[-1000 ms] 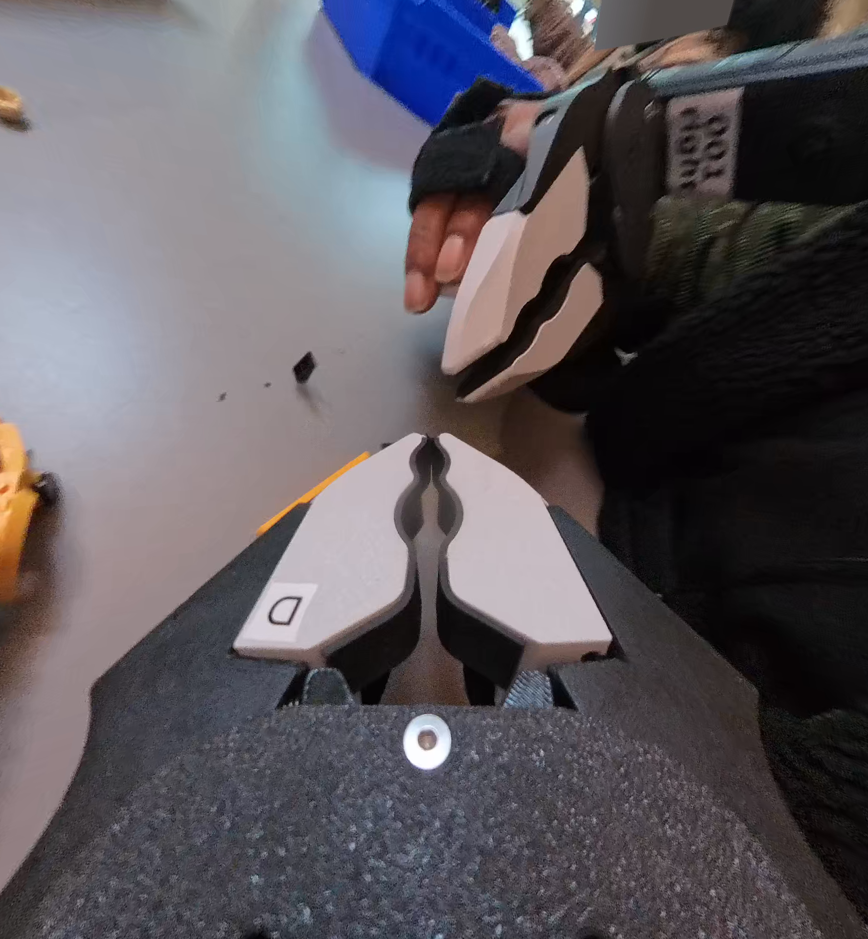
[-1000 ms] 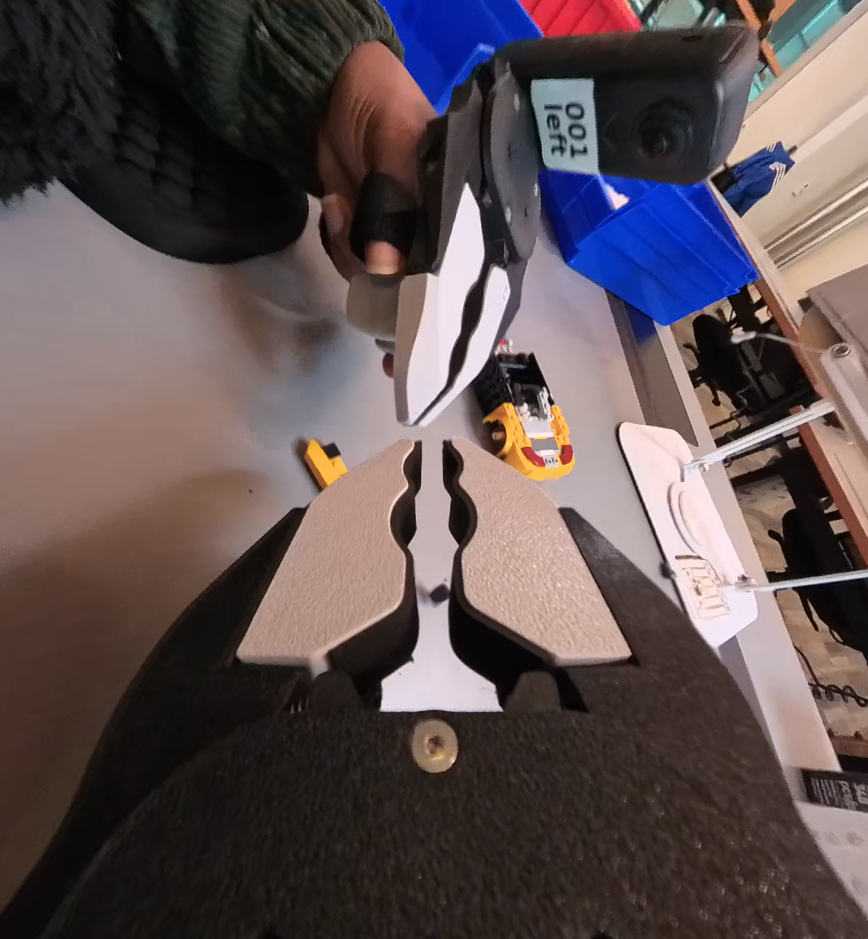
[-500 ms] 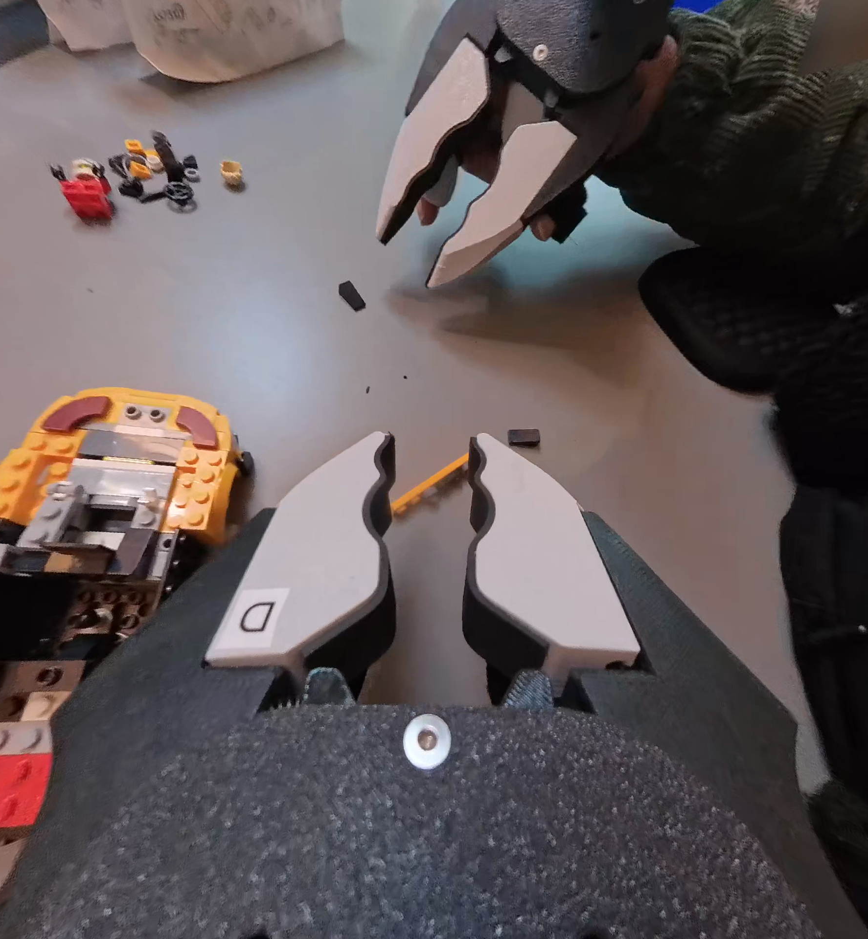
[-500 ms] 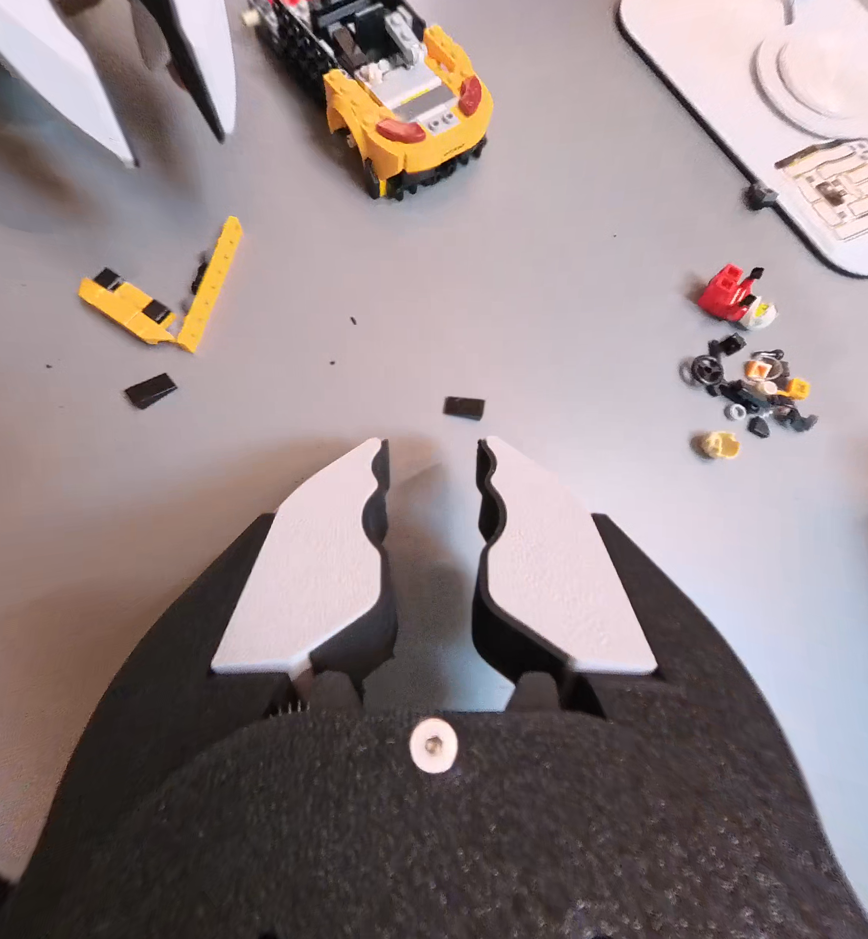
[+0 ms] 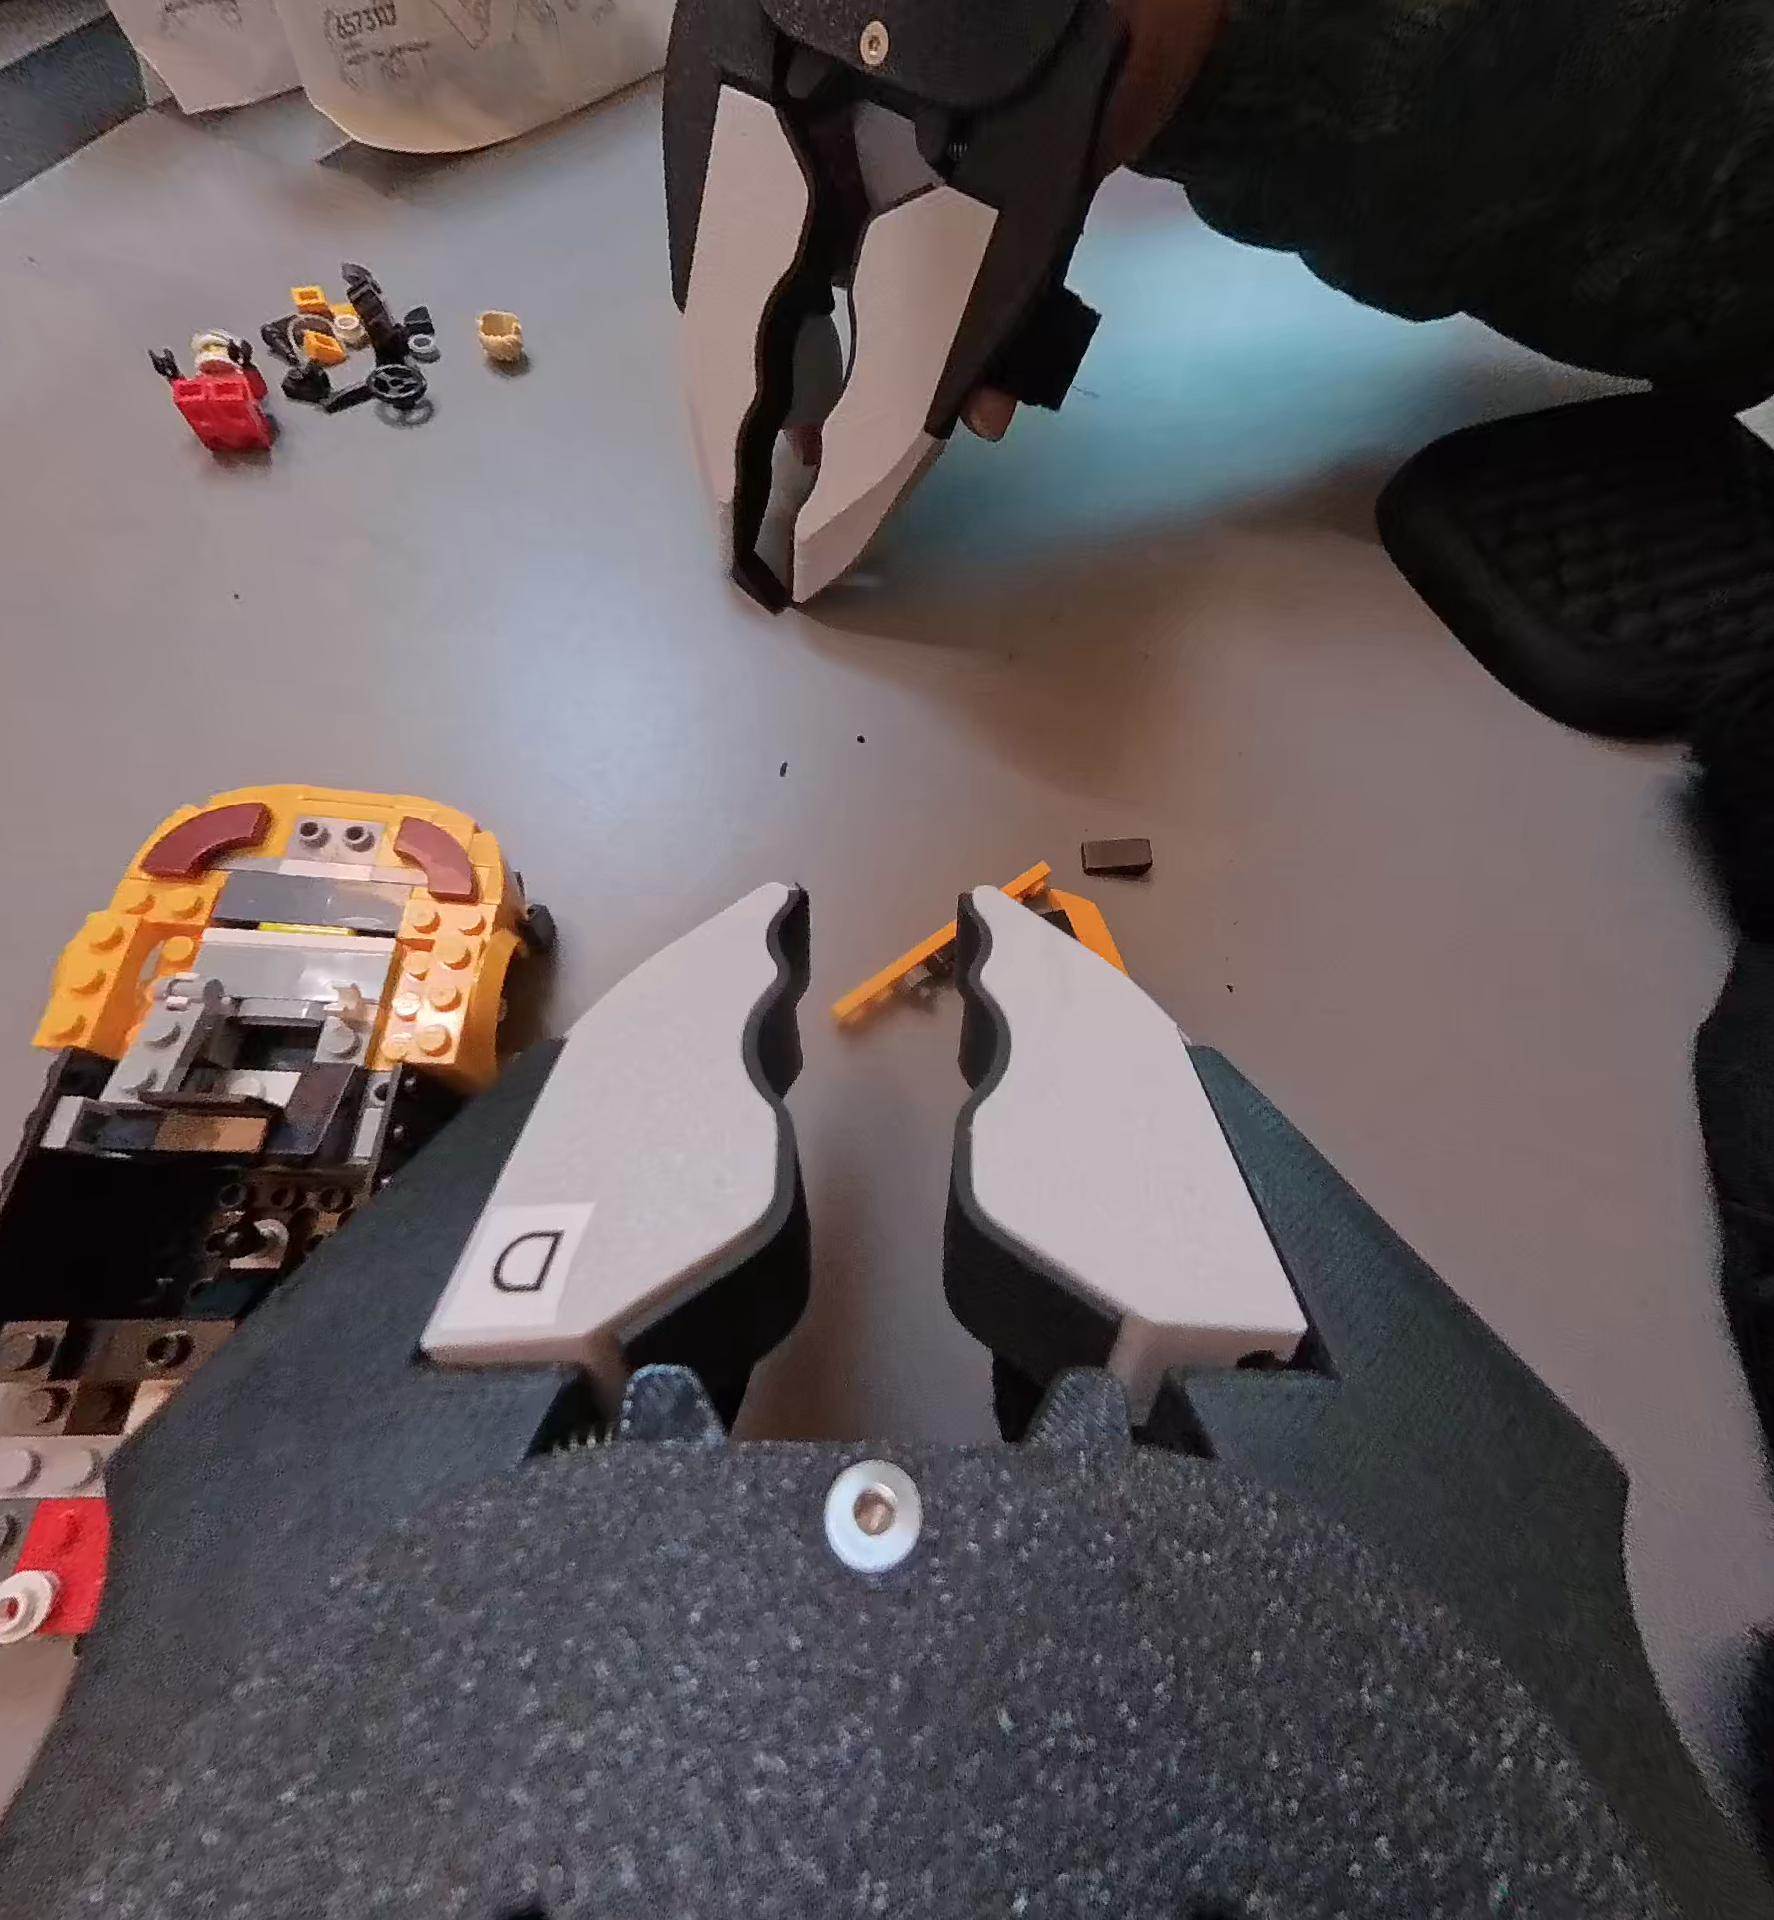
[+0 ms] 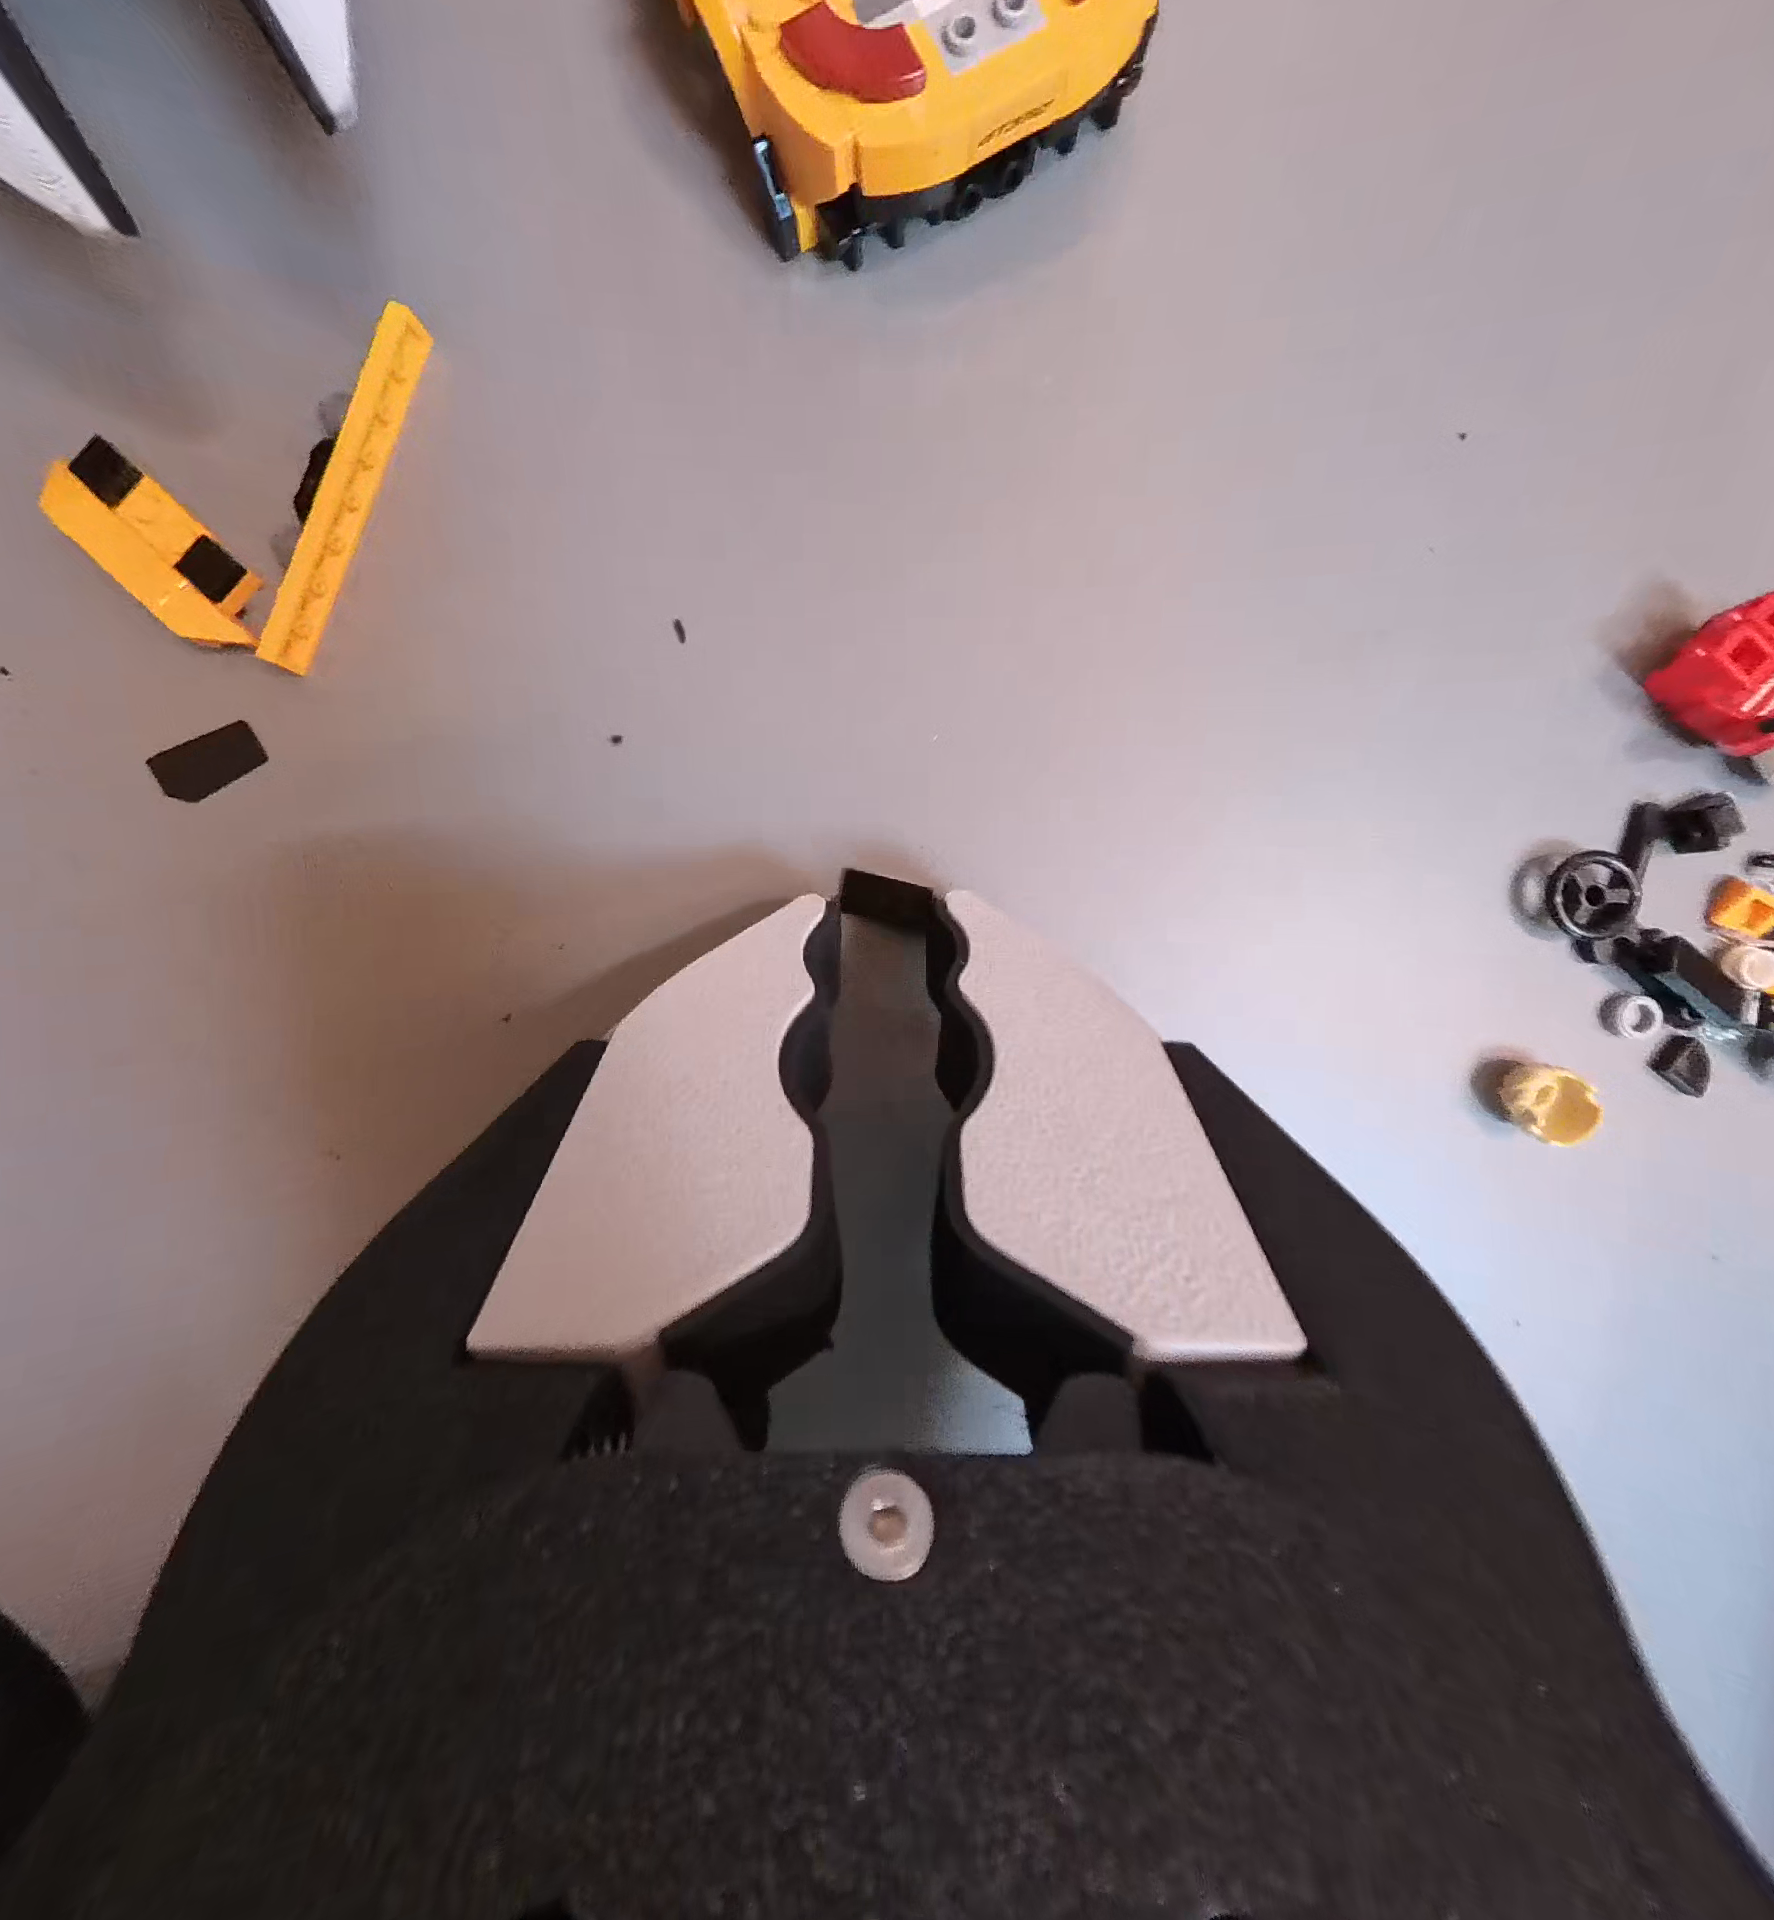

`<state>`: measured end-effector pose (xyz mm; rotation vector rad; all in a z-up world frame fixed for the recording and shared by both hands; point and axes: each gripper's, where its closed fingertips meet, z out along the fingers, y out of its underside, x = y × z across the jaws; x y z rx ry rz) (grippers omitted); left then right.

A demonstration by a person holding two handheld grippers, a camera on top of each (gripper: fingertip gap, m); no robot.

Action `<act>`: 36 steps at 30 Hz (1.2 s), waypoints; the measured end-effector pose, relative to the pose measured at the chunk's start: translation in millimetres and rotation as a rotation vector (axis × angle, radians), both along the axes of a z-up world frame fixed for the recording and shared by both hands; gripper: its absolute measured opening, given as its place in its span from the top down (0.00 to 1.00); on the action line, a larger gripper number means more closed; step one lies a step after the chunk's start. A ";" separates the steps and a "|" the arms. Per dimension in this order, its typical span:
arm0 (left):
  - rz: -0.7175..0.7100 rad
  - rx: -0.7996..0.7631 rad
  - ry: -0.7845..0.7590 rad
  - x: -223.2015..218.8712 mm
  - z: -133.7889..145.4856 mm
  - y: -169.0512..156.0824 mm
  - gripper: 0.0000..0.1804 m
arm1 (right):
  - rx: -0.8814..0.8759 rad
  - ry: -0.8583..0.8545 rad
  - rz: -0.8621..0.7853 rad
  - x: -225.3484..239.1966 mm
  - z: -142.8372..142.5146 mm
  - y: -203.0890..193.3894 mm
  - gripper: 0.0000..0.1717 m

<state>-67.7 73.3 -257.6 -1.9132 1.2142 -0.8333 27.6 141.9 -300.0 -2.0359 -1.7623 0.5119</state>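
Currently, right gripper [image 6: 885,902] jaws are narrowed onto a small black tile [image 6: 888,896] at the fingertips, on the grey table [image 6: 1070,540]. Left gripper [image 5: 883,914] jaws stand apart, bare; a yellow strip [image 5: 898,982] lies just ahead between them.

A white sticker [image 5: 521,1259] is showing one printed letter on the left finger of the left gripper [image 5: 883,914]. At the far left, white bags [image 5: 447,62] are carrying printed writing. The yellow car [image 6: 924,114] is bearing small dark lettering on its rear edge.
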 end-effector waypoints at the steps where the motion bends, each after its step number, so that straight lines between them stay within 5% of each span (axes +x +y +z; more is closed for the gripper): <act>1: -0.004 0.007 0.007 0.4 -0.6 -0.5 0.86 | 0.009 -0.002 0.009 0.6 0.3 -1.0 0.91; 8: -0.016 -0.084 -0.133 17.4 12.8 -8.0 0.86 | 0.239 0.313 0.181 -47.1 44.4 -50.7 1.00; 12: 0.093 -0.138 -0.106 6.6 4.4 9.3 0.87 | 0.346 0.237 0.200 -55.7 40.5 -58.6 0.95; 19: 0.262 -0.063 0.054 -43.1 -4.9 37.4 0.88 | 0.166 0.214 -0.041 -69.9 24.1 -27.6 0.86; 29: 0.230 -0.058 0.303 -44.9 -41.9 29.5 0.83 | 0.127 0.224 -0.030 -90.3 29.3 -37.7 0.84; 31: 0.205 -0.061 0.316 -39.3 -41.7 26.2 0.96 | 0.126 0.235 -0.049 -81.6 35.3 -39.4 0.84; 36: 0.216 0.052 0.385 -64.8 -10.7 20.9 0.97 | 0.072 0.235 -0.081 -47.9 38.9 -58.5 0.85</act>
